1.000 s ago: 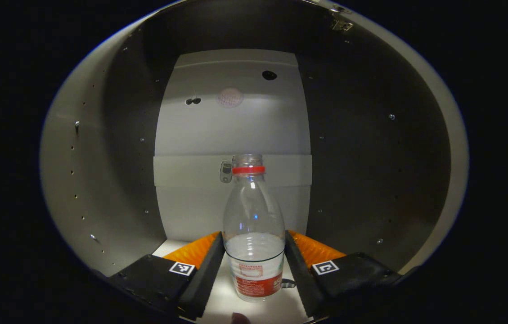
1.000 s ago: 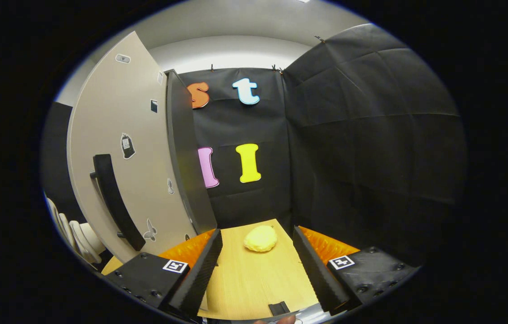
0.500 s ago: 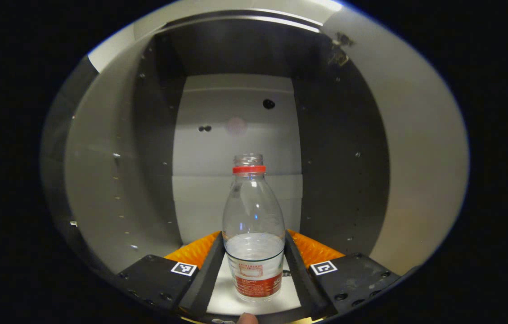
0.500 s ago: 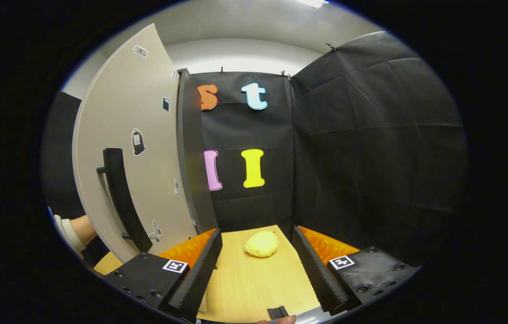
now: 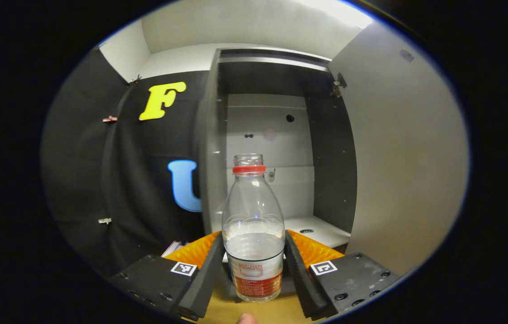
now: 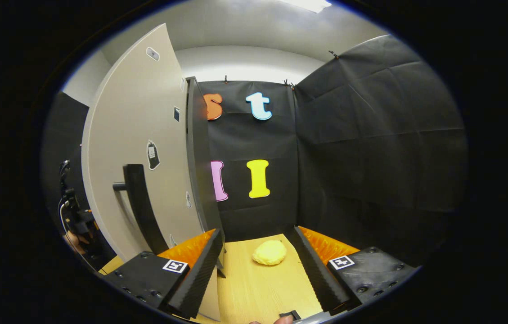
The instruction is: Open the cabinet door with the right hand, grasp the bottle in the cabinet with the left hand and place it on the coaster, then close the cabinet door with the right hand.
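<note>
A clear plastic bottle [image 5: 253, 234] with a red neck ring and red label, no cap, stands upright between the fingers of my left gripper [image 5: 254, 263], which is shut on it. It hangs over the wooden table in front of the open cabinet [image 5: 276, 148]. In the right gripper view the beige cabinet door [image 6: 137, 153] stands open at the left, its dark bar handle [image 6: 141, 209] facing me. My right gripper [image 6: 258, 265] is open over the wooden table [image 6: 258, 288], right of the door, holding nothing.
A yellow lumpy object [image 6: 270, 253] lies on the table ahead of the right gripper. The open door [image 5: 406, 166] rises at the right of the left gripper view. The other gripper and a hand [image 6: 76, 225] show left of the door.
My left gripper has drawn back out of the cabinet with the bottle held in it; the cabinet now lies farther off. The right gripper drifted slightly, door edge closer.
</note>
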`<state>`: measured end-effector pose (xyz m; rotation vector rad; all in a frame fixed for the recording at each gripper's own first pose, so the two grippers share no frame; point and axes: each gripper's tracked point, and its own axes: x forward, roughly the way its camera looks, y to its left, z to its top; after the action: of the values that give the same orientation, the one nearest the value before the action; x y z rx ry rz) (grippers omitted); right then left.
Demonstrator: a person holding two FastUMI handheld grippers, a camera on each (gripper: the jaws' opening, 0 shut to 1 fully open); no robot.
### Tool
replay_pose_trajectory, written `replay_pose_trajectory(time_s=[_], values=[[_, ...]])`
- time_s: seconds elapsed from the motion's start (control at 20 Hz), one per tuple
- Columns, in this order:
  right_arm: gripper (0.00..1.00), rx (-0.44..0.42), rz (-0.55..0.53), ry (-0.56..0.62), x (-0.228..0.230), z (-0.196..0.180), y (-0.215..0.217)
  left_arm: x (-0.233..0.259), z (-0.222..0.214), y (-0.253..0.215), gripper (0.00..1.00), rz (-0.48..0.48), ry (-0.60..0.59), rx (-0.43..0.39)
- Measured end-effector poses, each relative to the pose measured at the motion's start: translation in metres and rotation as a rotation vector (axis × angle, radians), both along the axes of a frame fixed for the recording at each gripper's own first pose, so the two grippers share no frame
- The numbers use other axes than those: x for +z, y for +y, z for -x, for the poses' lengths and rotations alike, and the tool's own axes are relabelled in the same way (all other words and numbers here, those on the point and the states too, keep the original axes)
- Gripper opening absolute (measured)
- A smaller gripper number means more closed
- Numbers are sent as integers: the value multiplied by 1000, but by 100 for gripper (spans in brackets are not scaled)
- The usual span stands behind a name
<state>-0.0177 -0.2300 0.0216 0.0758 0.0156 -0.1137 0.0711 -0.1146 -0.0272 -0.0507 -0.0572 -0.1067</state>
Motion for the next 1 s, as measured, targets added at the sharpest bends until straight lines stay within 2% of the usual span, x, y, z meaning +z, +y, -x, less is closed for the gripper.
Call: replay_pose_trajectory(time_s=[0.15,0.2,0.3,0.45,0.65,0.85,1.0], values=[[98,17,35,-10,5,2,17,-46,39,22,77,-12,-1,20],[100,19,43,-10,5,3,22,-66,48,25,77,-19,8,14],[98,21,49,-9,7,4,29,-105,66,31,77,-6,42,5],[97,-11,36,-19,13,7,25,-151,86,41,77,-2,58,10],[97,-75,26,-14,15,17,12,-204,97,46,77,-10,85,-16],[97,-121,12,-3,19,27,7,-245,98,55,77,39,113,-7],[97,-149,20,20,20,34,2,-267,96,53,77,7,105,-42]])
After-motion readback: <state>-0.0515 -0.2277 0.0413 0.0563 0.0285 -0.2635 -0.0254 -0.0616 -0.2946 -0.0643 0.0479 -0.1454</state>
